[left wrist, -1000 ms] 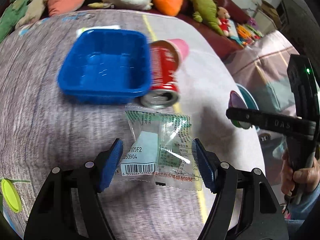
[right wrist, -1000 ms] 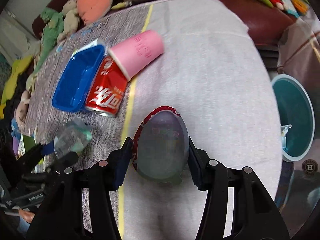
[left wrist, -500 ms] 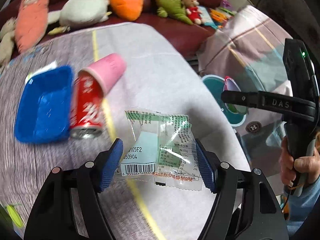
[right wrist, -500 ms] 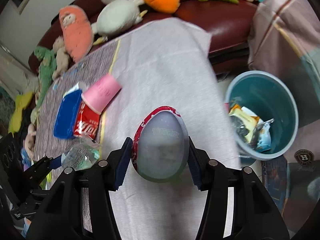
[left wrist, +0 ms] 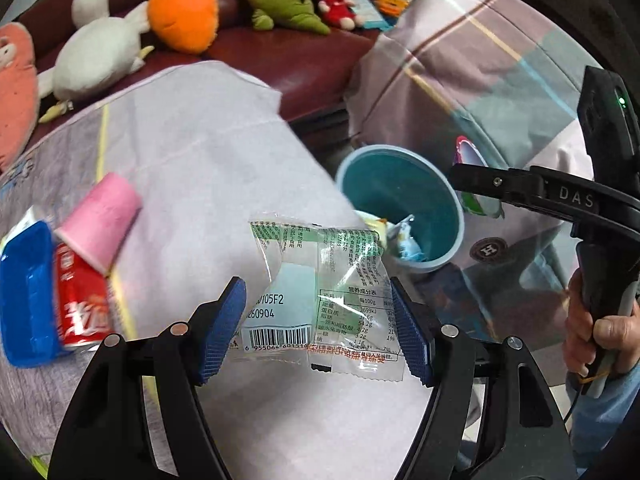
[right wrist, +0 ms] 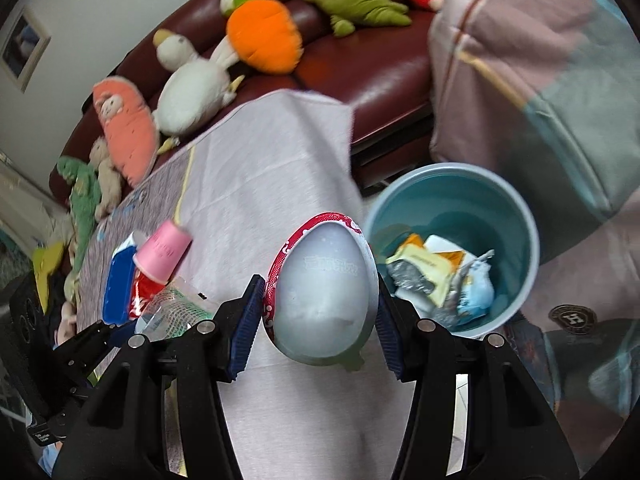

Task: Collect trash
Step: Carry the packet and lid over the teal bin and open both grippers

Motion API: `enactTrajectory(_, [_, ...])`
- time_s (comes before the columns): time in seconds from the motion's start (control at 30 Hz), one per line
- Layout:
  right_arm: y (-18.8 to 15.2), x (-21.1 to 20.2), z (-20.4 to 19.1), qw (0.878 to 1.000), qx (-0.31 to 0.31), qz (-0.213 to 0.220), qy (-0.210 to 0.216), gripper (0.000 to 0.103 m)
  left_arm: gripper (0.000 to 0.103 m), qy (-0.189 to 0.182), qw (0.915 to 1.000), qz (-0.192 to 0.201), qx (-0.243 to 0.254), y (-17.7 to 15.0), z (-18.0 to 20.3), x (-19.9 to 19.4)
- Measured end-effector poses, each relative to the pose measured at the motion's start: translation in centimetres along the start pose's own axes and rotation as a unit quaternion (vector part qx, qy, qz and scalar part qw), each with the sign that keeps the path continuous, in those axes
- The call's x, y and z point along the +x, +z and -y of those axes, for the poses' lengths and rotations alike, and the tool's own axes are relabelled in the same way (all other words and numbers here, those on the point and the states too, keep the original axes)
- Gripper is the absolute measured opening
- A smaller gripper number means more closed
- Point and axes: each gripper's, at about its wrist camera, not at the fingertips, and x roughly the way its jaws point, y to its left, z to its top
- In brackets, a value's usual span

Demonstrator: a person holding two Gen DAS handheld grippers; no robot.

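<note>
My left gripper (left wrist: 318, 326) is shut on a clear snack wrapper (left wrist: 320, 292) with green print and a barcode, held above the table's right part. My right gripper (right wrist: 316, 312) is shut on an egg-shaped plastic shell (right wrist: 322, 292) with a red rim, held just left of the teal bin (right wrist: 516, 208). The bin (left wrist: 360, 168) stands on the floor past the table's right edge and holds several wrappers (right wrist: 440, 276). On the table lie a red soda can (left wrist: 82, 308), a pink cup (left wrist: 102, 220) and a blue tray (left wrist: 24, 296).
The cloth-covered table (left wrist: 192, 152) ends beside the bin. A dark red sofa (right wrist: 384, 68) with several plush toys (right wrist: 260, 36) runs behind it. A plaid blanket (left wrist: 480, 68) lies to the right. The right gripper also shows in the left wrist view (left wrist: 472, 178).
Both grippers have swung right with their loads, away from the can, cup and tray. The teal bin is now close in both views.
</note>
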Motion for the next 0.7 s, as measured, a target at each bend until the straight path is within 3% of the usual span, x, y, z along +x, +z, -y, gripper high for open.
enactTrajectory(0.4, [1.9,-2.3,8.7,0.997,0.063,0.024,-0.026,0.051,0.072,-0.017,0.9993,-0.011,0.031,4.9,6.1,4.3])
enactTrajectory(0.7, [2.9,-2.1,11.5,0.996,0.08,0.024,-0.035,0.051,0.072,-0.028,0.9985,-0.03,0.036,6.8,7.9,7.5])
